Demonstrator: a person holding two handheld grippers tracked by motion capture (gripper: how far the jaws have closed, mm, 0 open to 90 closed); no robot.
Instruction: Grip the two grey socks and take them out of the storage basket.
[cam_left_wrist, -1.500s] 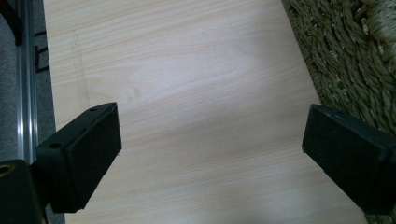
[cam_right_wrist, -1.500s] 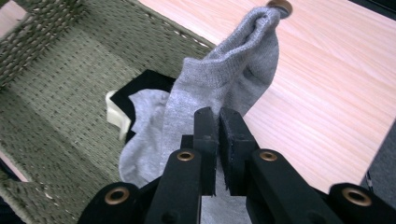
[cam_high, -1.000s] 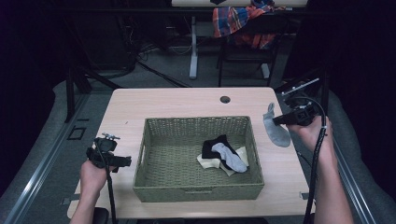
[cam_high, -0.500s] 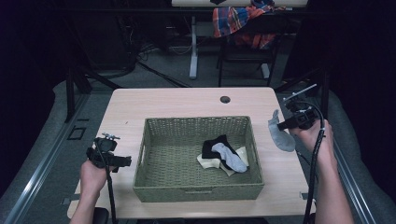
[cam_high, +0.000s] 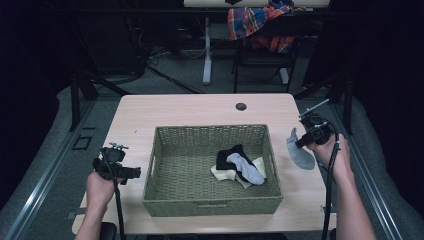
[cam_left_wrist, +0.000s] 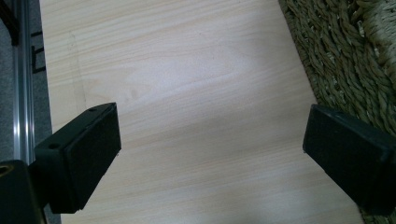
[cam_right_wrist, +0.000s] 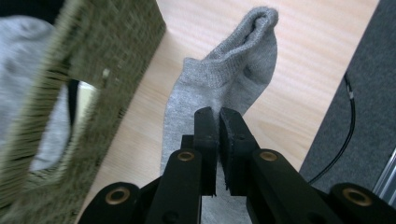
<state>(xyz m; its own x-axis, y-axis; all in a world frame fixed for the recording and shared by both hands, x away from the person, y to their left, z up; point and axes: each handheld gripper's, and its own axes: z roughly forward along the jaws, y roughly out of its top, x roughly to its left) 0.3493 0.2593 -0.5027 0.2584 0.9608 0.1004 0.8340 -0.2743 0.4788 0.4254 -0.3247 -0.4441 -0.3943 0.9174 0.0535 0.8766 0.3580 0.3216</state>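
The flat grey cotton sock (cam_right_wrist: 219, 84) is pinched between the closed jaws of the right gripper (cam_right_wrist: 218, 116), with its cuff stretched away toward 12 o'clock from the jaw tips. It's laid on the pale wooden table (cam_high: 185, 112), just off the 3 o'clock side of the olive woven wicker basket (cam_high: 155, 165). The left gripper (cam_left_wrist: 210, 154) is held wide apart over bare tabletop, nothing gripped, at the basket's 9 o'clock.

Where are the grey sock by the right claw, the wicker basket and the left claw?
grey sock (cam_right_wrist: 219, 79), right gripper view, ribbed cuff end.
wicker basket (cam_high: 210, 205), high view, near wall.
left claw (cam_left_wrist: 210, 158), left gripper view, midway between its open jaws.
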